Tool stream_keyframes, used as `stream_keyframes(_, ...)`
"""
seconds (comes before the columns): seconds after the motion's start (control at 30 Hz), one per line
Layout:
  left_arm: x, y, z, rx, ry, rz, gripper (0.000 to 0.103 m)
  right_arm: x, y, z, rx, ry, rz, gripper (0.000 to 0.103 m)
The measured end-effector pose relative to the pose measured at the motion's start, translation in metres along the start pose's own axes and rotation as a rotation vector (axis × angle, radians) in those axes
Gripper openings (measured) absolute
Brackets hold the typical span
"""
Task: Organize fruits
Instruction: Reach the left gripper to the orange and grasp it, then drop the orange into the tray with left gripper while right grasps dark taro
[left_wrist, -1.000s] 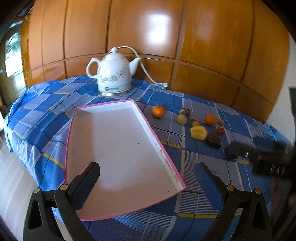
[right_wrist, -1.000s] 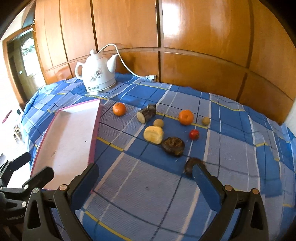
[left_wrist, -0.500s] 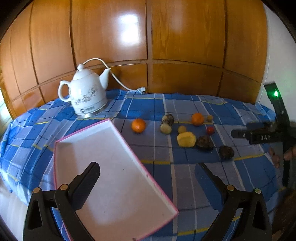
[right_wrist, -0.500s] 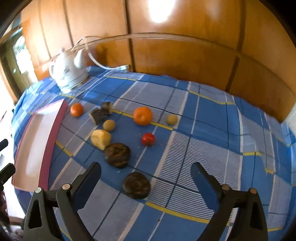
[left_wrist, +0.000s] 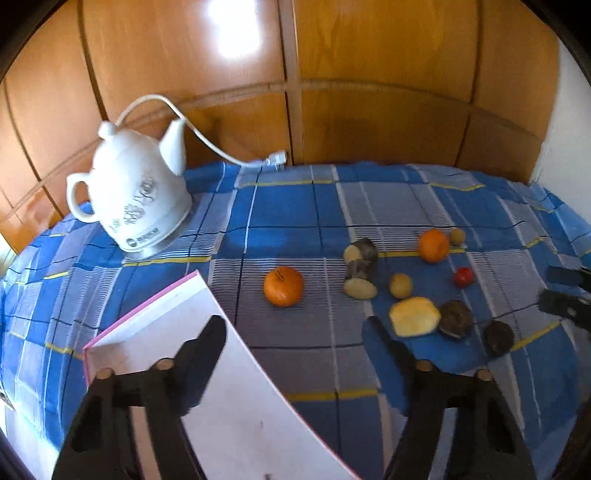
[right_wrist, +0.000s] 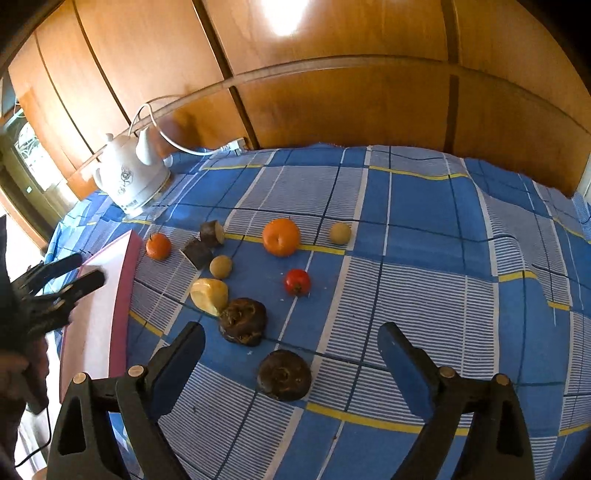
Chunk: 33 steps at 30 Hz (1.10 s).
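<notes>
The blue checked tablecloth (right_wrist: 424, 258) fills both views, its near edge cut off by the frames. The white tray (left_wrist: 229, 398) with a pink rim lies at the left, its near end out of sight in both views. The white kettle (left_wrist: 136, 195) stands behind it by the wooden wall. The fruits sit in a loose cluster right of the tray: two oranges (right_wrist: 280, 236), a yellow piece (right_wrist: 209, 293), two dark wrinkled ones (right_wrist: 283, 374) hard to identify, a cut dark stub (right_wrist: 212, 233), a small red fruit (right_wrist: 297, 281).

The left gripper (left_wrist: 295, 325) has just been closing; its jaws stand apart with nothing between them. The right gripper (right_wrist: 291, 334) hangs wide apart over the nearest dark fruit, not touching it.
</notes>
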<state>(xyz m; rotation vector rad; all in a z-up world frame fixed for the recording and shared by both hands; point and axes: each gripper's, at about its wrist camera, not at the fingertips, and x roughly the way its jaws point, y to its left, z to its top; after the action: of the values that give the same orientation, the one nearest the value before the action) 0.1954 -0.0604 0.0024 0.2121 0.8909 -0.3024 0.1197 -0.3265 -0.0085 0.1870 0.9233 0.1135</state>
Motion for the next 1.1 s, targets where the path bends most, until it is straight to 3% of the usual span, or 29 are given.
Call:
stream_keyframes(0.33,0.082,-0.005,0.031,0.048,0.132,0.029,0.069,-0.007,-0.024,0.006,0.112,-0.041,0.000,0.092)
stream_keyframes(0.4,0.101,-0.002,0.032,0.031,0.175,0.039,0.058,-0.008,-0.029,0.007,0.139,-0.046,0.008,0.087)
stream_keyframes(0.43,0.107,0.000,0.031,0.023,0.192,0.041,0.044,-0.008,-0.032,0.008,0.154,-0.045,0.017,0.086)
stream_keyframes(0.5,0.115,0.003,0.030,-0.003,0.206,0.029,0.040,-0.005,-0.035,0.008,0.169,-0.034,0.034,0.081)
stream_keyframes(0.6,0.109,0.006,0.029,-0.027,0.175,0.004,0.039,0.002,-0.031,0.008,0.154,0.001,0.055,0.074)
stream_keyframes(0.73,0.087,0.011,0.024,-0.071,0.109,-0.028,0.039,0.020,-0.011,0.002,0.059,0.102,0.120,0.073)
stream_keyframes(0.83,0.069,0.014,0.018,-0.111,0.081,-0.062,0.039,0.034,0.010,-0.008,-0.055,0.170,0.091,0.073)
stream_keyframes(1.1,0.008,0.038,-0.022,-0.216,0.017,-0.098,0.039,0.061,0.018,-0.024,-0.135,0.264,-0.004,0.073)
